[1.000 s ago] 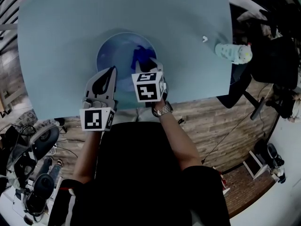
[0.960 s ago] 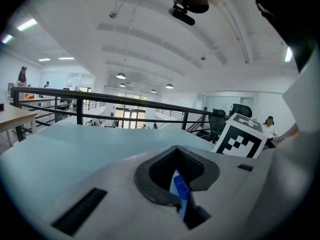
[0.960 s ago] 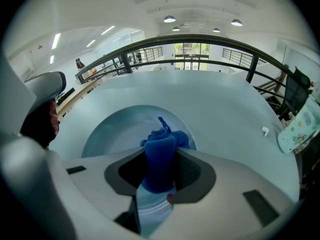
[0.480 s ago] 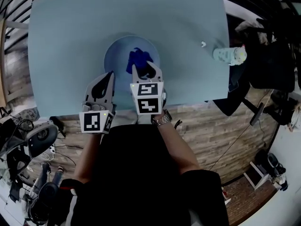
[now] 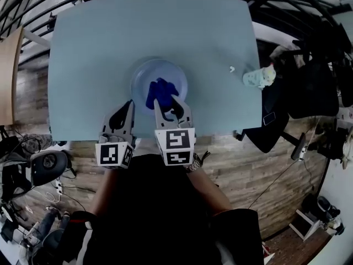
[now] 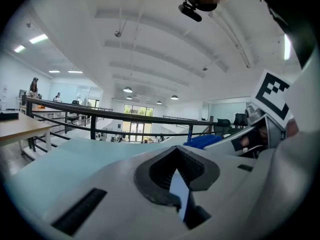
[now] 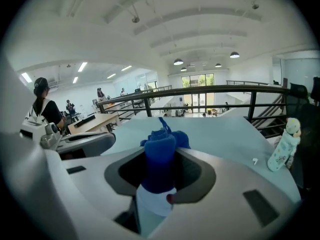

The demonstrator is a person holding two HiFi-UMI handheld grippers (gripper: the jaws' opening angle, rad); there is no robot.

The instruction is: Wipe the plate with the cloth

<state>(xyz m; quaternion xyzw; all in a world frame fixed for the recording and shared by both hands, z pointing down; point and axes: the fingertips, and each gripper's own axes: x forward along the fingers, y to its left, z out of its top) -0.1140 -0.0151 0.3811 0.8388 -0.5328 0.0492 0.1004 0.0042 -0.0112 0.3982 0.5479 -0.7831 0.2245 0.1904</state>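
The pale blue table (image 5: pixel 88 65) is lying mostly bare, with open room stretching beyond and to both sides of the round plate (image 5: pixel 141 76), which is sitting mid-table near the front edge. On the plate, the bunched blue cloth (image 5: pixel 159 93) is running lengthwise away from the person. The right gripper (image 5: pixel 170 108) is pinching its near end. The left gripper (image 5: pixel 126 112) is hanging beside the plate, jaws pressed together on nothing. A small bottle (image 5: pixel 258 77) is standing by the right edge, well apart.
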